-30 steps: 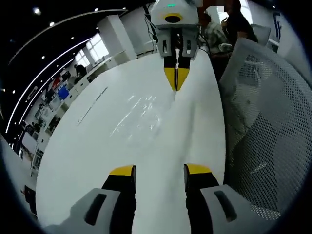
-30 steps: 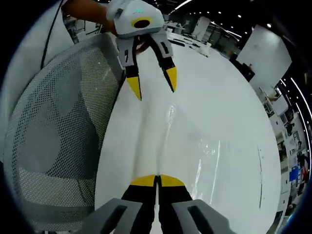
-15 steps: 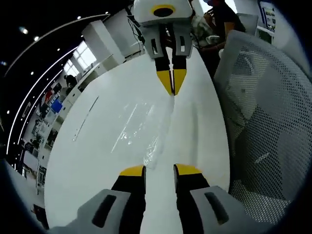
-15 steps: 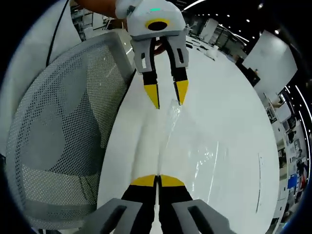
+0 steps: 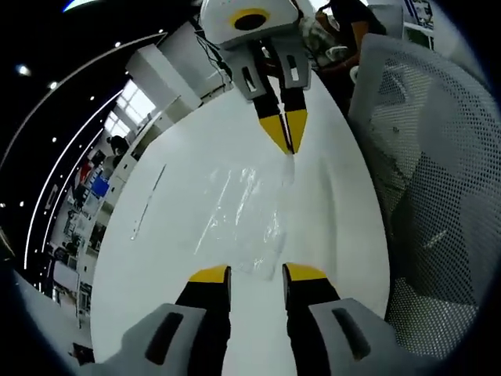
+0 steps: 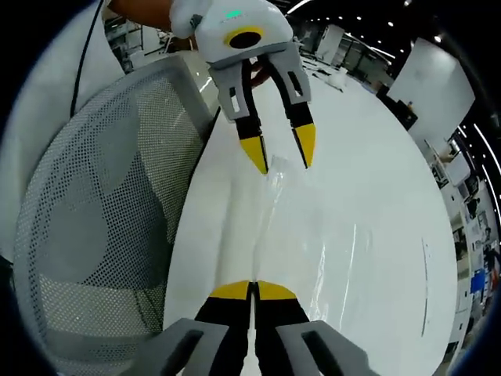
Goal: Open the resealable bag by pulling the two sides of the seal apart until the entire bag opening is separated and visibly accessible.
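Right gripper view: right gripper point(image 6: 252, 285) clamps the resealable bag point(image 6: 309, 235); left gripper point(image 6: 279, 156), upper centre, stands apart ungripped; seal separation remains.

White counter point(image 5: 180, 235); grey mesh chair point(image 5: 438, 180) at 3 o'clock beside it. Window point(image 5: 129, 110) at 10 o'clock, far.

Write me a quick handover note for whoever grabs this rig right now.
Right hand-held gripper: shut on one edge of the clear resealable bag.
Left hand-held gripper: open, jaws either side of the bag's near edge, not gripping.
The bag lies on the white table, beside a mesh chair.
Done: one side held.
Left: close the left hand-held gripper on the other seal lip, then pull apart until the whole mouth is open.
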`<state>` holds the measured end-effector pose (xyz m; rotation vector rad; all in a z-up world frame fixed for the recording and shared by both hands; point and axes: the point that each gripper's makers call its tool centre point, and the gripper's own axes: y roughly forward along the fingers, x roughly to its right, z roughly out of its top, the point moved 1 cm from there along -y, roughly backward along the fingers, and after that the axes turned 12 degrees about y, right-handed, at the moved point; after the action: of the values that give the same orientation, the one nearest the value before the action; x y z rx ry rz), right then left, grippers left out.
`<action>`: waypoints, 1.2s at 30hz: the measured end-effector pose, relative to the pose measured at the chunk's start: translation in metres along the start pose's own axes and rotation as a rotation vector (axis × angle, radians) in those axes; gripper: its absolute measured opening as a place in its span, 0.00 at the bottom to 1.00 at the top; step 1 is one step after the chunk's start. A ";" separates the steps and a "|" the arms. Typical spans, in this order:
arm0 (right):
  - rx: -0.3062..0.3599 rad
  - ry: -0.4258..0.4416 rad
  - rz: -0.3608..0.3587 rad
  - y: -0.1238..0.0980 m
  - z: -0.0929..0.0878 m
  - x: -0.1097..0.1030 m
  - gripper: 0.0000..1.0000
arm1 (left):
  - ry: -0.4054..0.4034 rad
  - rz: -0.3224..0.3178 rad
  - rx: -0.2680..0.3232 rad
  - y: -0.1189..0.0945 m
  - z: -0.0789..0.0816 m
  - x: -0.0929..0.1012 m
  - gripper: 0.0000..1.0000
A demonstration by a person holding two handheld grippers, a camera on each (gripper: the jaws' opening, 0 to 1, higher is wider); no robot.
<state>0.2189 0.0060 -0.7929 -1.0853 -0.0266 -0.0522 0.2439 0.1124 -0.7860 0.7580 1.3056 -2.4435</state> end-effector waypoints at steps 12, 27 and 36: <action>0.009 0.034 0.013 0.001 0.002 0.000 0.00 | 0.079 -0.051 0.034 0.004 0.009 0.011 0.03; 0.085 0.112 -0.002 0.008 0.025 0.003 0.06 | 0.017 -0.072 0.054 0.004 0.013 0.007 0.00; 0.190 0.072 -0.032 0.018 0.071 0.004 0.09 | -0.003 -0.081 0.063 0.005 0.026 -0.002 0.00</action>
<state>0.2240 0.0776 -0.7756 -0.8929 0.0151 -0.1154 0.2396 0.0885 -0.7762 0.7301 1.2885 -2.5594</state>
